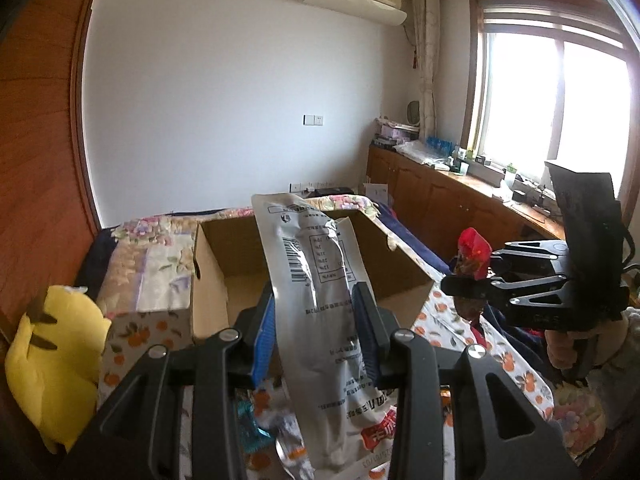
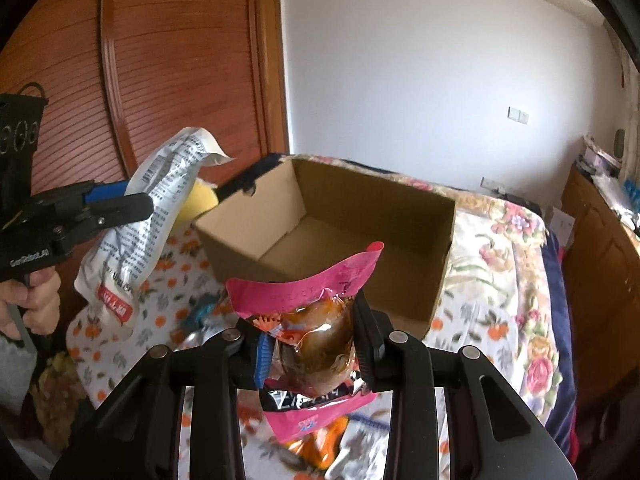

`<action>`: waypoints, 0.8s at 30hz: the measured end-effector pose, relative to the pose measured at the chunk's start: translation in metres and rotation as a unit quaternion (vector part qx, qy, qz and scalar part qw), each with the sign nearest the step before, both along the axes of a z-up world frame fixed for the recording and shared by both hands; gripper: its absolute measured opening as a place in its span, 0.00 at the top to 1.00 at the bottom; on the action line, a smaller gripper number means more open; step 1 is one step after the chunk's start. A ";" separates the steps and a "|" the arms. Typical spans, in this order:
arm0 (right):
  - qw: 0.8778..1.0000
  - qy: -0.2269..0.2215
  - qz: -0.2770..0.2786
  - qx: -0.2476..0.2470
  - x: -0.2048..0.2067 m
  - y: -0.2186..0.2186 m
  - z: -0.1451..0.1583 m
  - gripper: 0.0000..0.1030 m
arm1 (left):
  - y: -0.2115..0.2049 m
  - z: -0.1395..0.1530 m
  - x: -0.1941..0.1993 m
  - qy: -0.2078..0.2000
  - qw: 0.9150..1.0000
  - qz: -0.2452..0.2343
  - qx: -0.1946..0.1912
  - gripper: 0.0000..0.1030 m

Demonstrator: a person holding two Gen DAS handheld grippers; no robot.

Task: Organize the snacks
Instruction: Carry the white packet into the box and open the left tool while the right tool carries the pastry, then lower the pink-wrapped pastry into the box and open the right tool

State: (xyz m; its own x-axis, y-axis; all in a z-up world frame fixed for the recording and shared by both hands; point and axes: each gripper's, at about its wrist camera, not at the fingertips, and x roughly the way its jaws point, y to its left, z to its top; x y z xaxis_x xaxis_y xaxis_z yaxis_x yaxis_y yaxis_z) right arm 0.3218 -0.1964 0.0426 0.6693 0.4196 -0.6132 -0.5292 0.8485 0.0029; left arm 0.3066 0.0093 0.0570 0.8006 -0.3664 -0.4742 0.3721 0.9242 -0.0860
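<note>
My left gripper (image 1: 318,312) is shut on a long silver snack bag (image 1: 320,280) with a barcode and printed text, held up in front of the open cardboard box (image 1: 224,264). In the right wrist view the same silver snack bag (image 2: 140,216) hangs from the left gripper (image 2: 136,200) at the left. My right gripper (image 2: 314,336) is shut on a pink snack pouch (image 2: 316,320) with brown food showing through its clear window, just short of the cardboard box (image 2: 400,280). The box interior looks bare. In the left wrist view the right gripper (image 1: 466,280) holds the pouch (image 1: 474,252) beside the box.
The box sits on a bed with a flowered quilt (image 2: 500,248) and an orange-patterned sheet (image 1: 500,352). Loose snack packets (image 1: 272,436) lie below the grippers. A yellow plush toy (image 1: 52,360) is at the left, a wooden wardrobe (image 2: 168,64) behind, and a cluttered cabinet (image 1: 448,184) under the window.
</note>
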 end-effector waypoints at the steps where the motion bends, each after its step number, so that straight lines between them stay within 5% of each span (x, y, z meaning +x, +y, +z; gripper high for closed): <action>1: 1.000 0.000 0.000 0.000 0.009 0.002 0.002 0.68 | 0.000 0.000 0.004 -0.002 1.000 0.001 0.002 0.66; 12: 1.000 -0.014 -0.020 0.018 0.083 0.018 -0.003 0.68 | 0.002 -0.014 0.077 -0.006 1.000 0.011 -0.003 0.66; 24: 0.998 0.031 -0.051 0.013 0.143 0.030 -0.059 0.68 | -0.008 -0.051 0.125 0.027 0.999 0.013 0.022 0.73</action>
